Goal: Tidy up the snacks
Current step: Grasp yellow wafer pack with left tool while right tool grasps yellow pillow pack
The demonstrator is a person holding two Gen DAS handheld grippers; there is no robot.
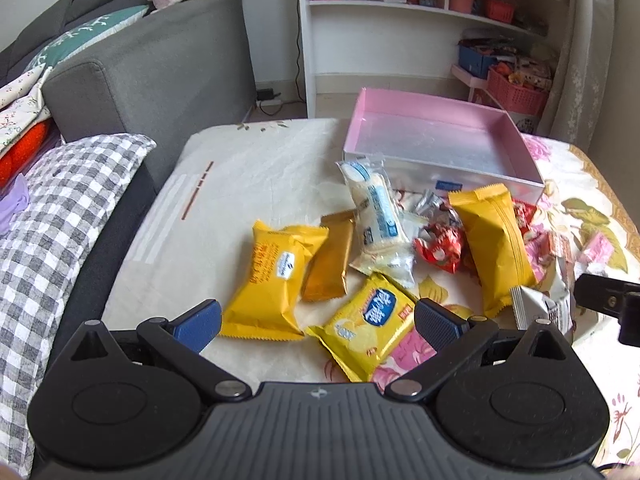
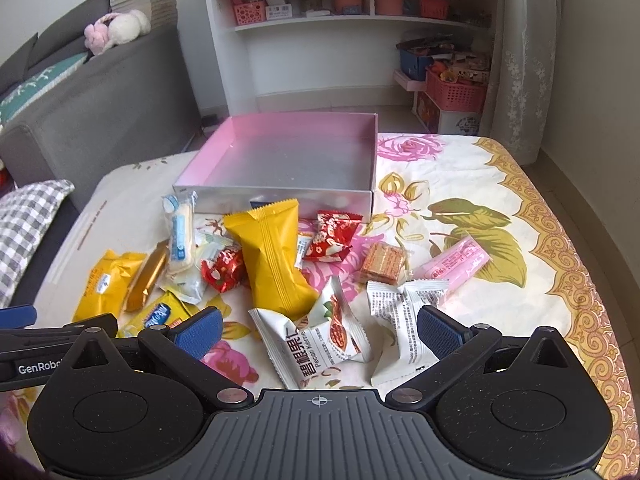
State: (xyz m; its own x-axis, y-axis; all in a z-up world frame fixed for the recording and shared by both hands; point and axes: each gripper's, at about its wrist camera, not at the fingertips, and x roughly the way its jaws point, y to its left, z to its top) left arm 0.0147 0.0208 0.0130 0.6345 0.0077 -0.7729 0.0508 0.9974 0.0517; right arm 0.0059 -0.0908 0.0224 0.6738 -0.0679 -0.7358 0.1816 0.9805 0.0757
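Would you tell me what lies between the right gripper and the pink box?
In the right wrist view, the snack pile: white pecan packets nearest the right gripper, then a yellow packet leaning by the pink box.

Black ribbed grippers with silver pivot screws carry blue-padded fingers [image 2: 199, 332].

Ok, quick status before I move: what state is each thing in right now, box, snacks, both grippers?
Pink box: open, no lid on it, nothing inside.
Tall yellow packet: sealed, propped on the pile in front of the box.
Pecan packet: sealed, lying on the cloth between the right fingers.
Yellow cracker packet: sealed, flat on the cloth.
Left gripper: open, holding nothing.
Right gripper: open, holding nothing.
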